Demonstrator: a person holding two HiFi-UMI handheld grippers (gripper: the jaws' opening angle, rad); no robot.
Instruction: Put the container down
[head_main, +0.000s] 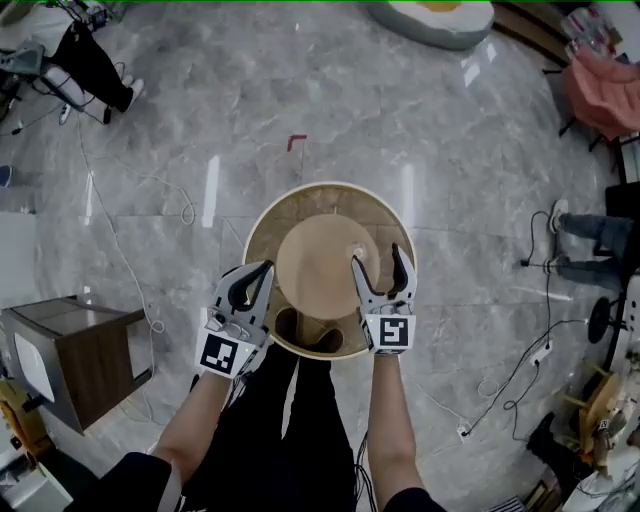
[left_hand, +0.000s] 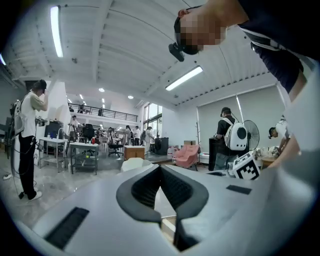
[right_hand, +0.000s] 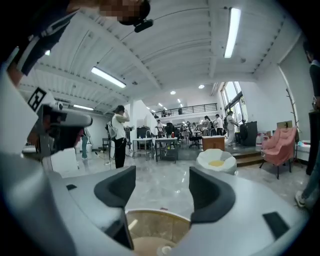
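Looking down, you had the round amber container (head_main: 300, 205) in the middle of the view, above the grey floor (head_main: 180, 110), with a claw at its rim on either side. Your left claw (head_main: 264, 270) sat at the container's 8 o'clock with its jaws together and the tips meeting. In its own view a tan strip of rim showed in the gap under the tips, so it appeared clamped on the wall there. Your right claw (head_main: 378, 258) sat at 4 o'clock with its jaws apart, one finger inside the wall, gripping nothing. The container's middle lay toward 2 o'clock from the left claw and toward 10 o'clock from the right, mouth up. Whether its base touched the floor could not be told. By my judgement the left claw was the only hold, so the letting go turned on that side.
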